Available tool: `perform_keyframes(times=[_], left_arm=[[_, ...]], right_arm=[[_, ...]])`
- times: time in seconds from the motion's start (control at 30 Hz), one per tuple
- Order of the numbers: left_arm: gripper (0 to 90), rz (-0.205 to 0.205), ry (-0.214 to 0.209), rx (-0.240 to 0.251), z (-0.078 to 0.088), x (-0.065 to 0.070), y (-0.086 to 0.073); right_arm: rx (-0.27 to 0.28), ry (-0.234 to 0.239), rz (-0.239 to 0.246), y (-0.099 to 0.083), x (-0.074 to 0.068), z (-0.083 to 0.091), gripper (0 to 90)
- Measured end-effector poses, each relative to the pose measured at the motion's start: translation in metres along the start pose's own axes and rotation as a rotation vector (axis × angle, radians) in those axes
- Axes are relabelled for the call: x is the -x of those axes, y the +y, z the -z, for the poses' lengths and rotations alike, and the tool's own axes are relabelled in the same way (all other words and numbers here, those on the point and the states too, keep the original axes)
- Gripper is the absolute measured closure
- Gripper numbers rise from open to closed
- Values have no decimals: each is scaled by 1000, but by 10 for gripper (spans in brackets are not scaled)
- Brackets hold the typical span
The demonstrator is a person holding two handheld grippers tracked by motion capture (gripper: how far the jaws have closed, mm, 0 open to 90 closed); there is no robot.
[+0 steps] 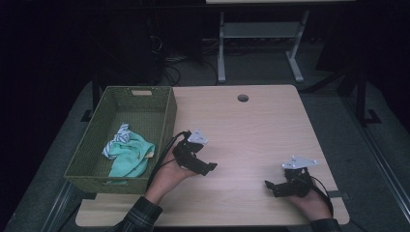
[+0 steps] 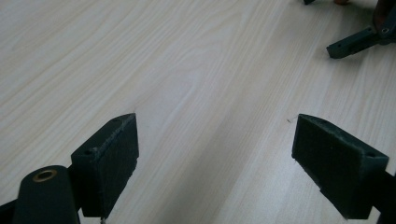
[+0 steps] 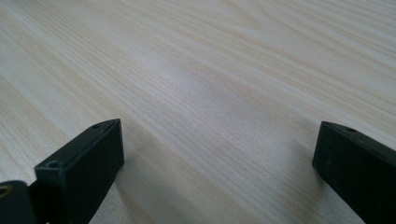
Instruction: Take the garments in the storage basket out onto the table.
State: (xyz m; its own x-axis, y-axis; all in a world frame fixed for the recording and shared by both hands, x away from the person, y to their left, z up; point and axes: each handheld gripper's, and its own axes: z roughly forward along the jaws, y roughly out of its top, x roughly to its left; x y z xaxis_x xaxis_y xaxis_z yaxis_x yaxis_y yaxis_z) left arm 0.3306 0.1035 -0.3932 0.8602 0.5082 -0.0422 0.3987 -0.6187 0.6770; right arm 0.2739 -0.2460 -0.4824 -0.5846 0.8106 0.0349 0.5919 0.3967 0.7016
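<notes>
Both hands come in over the table's near edge, each with a gripper, and neither holds anything. Nearest is the right gripper [image 1: 271, 186], low over the wood by the near right corner, its jaws spread wide and pointing left; in the right gripper view the two black pads stand far apart with nothing but bare grain between them. A little farther in, toward the middle of the near half, the left gripper [image 1: 209, 167] rests in the other hand, angled to the right, jaws just as wide and empty; its own view shows open wood between the pads [image 2: 109, 163] and a jaw of the other gripper at the far right edge. Beyond that, hanging over the table's left edge, sits the green woven basket [image 1: 167, 121], and the cloth [image 1: 128, 151], a crumpled teal and striped piece, lies inside it toward the near end, well apart from both grippers. To my eye the work looks finished, or nearly so: the cloth is in the basket, the tabletop [image 1: 251, 125] carries nothing else to pick up, and both tools seem parked. If anything is left, it would be tidying the cloth, and the basket's right wall stands between it and the left gripper. Farther back there is a round cable hole [image 1: 242, 98] near the far edge, then the legs of another desk [image 1: 221, 53] on the dark floor
</notes>
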Motion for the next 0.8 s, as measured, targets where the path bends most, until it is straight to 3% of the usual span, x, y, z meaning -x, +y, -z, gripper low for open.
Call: perform_keyframes(times=[0.8], left_arm=[[140,-9,-31,13,24,-18,13]], right_arm=[[2,0,1,0,0,0,13]])
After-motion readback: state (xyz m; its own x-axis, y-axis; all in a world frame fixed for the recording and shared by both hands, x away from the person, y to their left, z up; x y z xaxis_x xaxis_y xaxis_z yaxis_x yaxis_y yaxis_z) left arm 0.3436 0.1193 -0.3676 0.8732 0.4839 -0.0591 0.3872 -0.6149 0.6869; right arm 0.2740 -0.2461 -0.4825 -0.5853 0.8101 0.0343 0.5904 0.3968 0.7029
